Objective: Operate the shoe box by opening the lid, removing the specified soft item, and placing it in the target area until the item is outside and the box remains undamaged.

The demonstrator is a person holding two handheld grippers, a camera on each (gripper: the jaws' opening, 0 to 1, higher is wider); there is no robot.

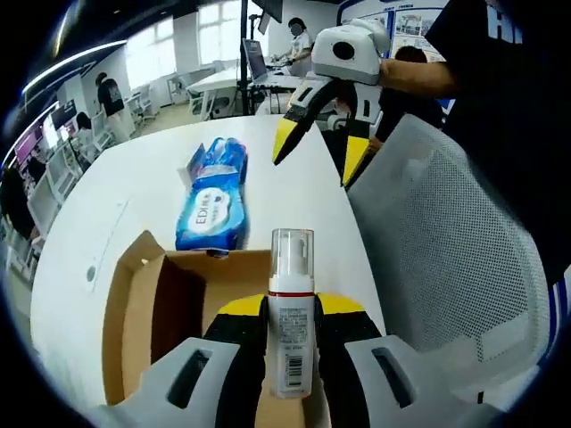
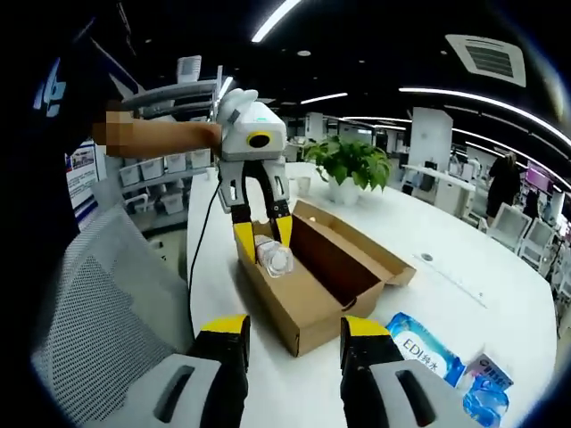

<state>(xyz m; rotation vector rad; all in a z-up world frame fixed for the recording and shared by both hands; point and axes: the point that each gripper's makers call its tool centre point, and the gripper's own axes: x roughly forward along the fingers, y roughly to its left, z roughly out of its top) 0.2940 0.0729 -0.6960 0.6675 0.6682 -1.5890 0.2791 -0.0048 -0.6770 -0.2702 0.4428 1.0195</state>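
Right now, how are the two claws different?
The left claw is shut on a clear pump bottle above the open cardboard box; the right claw is open and holds nothing. The left claw hangs over the box, while the right claw hovers over the white table, near the blue wipes pack. Both have yellow-tipped black fingers and white bodies.

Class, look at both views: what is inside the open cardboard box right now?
The box stands open. The left tool holds a clear pump bottle over its near end. The visible interior is bare brown cardboard. The floor beneath the bottle and tool is covered, so anything there cannot be seen.
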